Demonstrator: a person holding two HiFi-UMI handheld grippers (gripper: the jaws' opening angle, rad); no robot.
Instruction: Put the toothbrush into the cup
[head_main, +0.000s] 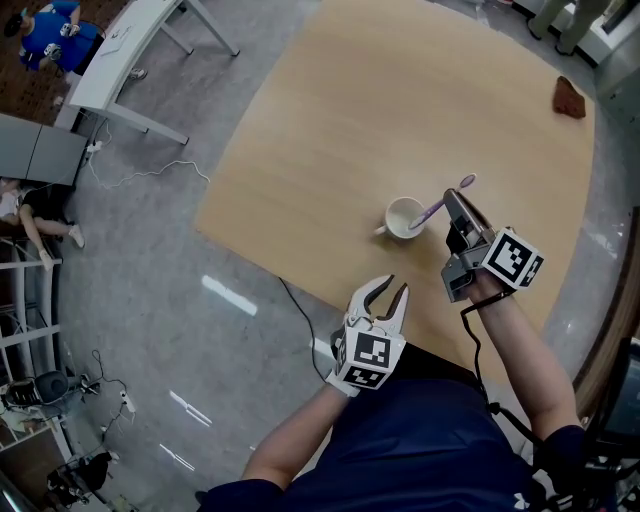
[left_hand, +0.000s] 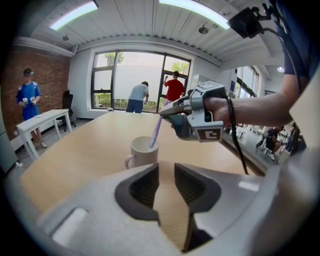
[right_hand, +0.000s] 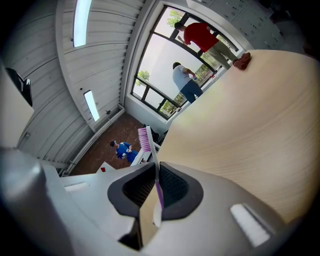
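A white cup (head_main: 403, 217) stands on the wooden table (head_main: 400, 100). My right gripper (head_main: 452, 200) is shut on a purple toothbrush (head_main: 440, 206), which slants with its bristle head up and to the right and its lower end in the cup's mouth. In the right gripper view the toothbrush (right_hand: 158, 187) is pinched between the pads, bristles pointing away. The left gripper view shows the cup (left_hand: 142, 151), the toothbrush (left_hand: 156, 131) leaning into it and the right gripper (left_hand: 164, 114) above. My left gripper (head_main: 388, 290) hovers open and empty at the table's near edge, short of the cup.
A reddish-brown object (head_main: 570, 97) lies at the table's far right corner. The table's near edge (head_main: 300, 285) runs just ahead of my left gripper. A white side table (head_main: 120, 50) and people stand off to the left; a cable (head_main: 150, 175) trails on the floor.
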